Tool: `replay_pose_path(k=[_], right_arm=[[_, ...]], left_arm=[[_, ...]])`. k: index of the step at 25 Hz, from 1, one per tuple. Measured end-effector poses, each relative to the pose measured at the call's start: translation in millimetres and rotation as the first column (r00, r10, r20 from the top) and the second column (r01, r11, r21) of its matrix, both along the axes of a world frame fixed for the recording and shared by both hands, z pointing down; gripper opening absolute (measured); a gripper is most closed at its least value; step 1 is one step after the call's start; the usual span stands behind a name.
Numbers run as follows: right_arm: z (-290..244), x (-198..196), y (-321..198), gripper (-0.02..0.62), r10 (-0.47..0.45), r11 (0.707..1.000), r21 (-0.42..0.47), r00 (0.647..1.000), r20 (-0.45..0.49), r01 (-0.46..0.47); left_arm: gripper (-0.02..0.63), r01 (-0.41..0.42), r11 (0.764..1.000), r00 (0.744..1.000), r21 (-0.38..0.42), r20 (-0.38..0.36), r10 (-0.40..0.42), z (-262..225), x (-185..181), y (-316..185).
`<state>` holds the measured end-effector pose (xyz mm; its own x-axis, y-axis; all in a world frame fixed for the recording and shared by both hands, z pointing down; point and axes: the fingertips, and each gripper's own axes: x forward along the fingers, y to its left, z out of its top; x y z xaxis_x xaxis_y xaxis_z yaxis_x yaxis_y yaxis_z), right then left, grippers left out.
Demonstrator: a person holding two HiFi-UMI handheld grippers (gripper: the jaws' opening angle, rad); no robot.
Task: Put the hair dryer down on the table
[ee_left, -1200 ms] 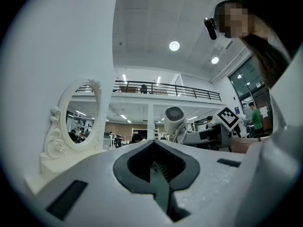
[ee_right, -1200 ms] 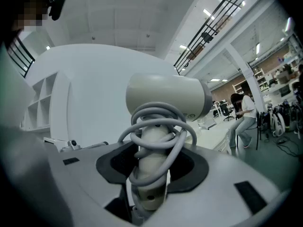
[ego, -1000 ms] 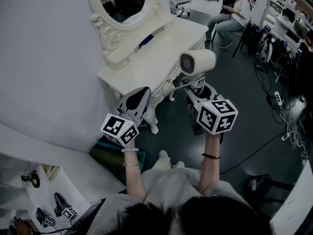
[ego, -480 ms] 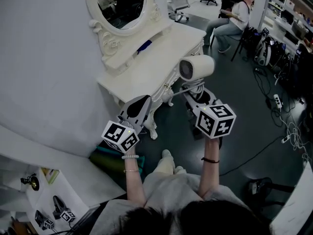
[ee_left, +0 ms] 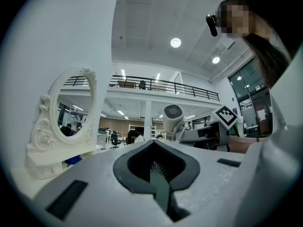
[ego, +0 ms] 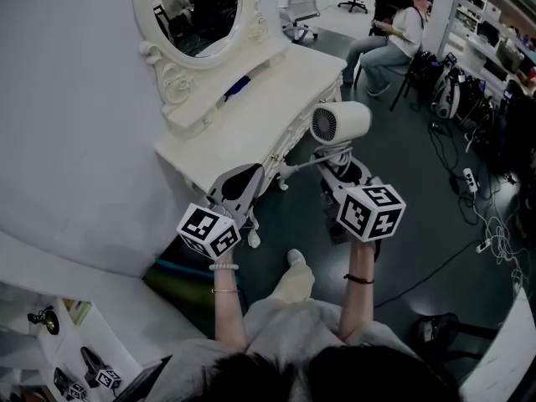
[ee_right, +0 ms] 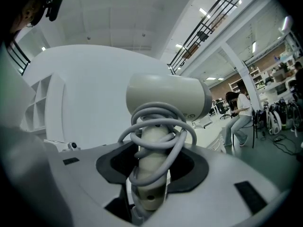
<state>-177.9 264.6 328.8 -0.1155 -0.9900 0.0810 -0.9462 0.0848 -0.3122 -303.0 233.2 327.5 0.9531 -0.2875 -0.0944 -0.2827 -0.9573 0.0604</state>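
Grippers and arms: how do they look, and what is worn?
Both the left gripper and right gripper are pale grey shells with dark jaw linings, each carrying a white cube with black square markers. The forearms are bare; the left wrist wears a pale beaded bracelet, the right wrist a thin dark band.

The oval mirror runs off the head view's top edge, and the seated person beyond is too small to show any detail. The blue thing on the dressing table is too small to identify. The 2 marker cubes hide the hands beneath them. The right gripper is largely covered by its own cube and by the hair dryer, whose handle shows only partly. In the right gripper view the coiled cord wraps that handle, whose lower end drops out of sight between the jaws. The left gripper blocks most of the table in its own view.
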Motion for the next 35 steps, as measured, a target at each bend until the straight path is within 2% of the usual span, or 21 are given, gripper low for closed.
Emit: replay_pose_path(k=[6, 12, 16, 27, 35], right_arm=[[8, 37, -29, 0.183, -0.006, 0.999, -0.033, 0.999, -0.032, 0.005], [4, 85, -58, 0.183, -0.004, 0.999, -0.043, 1.0, -0.026, 0.003], [2, 114, -80, 0.183, 0.012, 0.999, -0.046, 1.0, -0.025, -0.013], [13, 166, -135, 0.183, 0.018, 0.997, -0.074, 1.0, -0.005, -0.019], [29, 188, -160, 0.183, 0.016, 0.995, -0.102, 1.0, 0.011, -0.014]], left_arm=[[0.005, -0.034, 0.999, 0.999, 0.008, -0.027, 0.034, -3, 55, -36], [0.005, -0.073, 0.997, 0.995, 0.023, -0.071, 0.074, -16, 116, -72], [0.005, -0.103, 0.994, 0.992, 0.027, -0.063, 0.105, -18, 147, -91], [0.005, -0.114, 0.993, 0.992, 0.005, -0.044, 0.114, -12, 201, -151], [0.005, -0.113, 0.993, 0.993, -0.019, -0.027, 0.112, 2, 219, -171]])
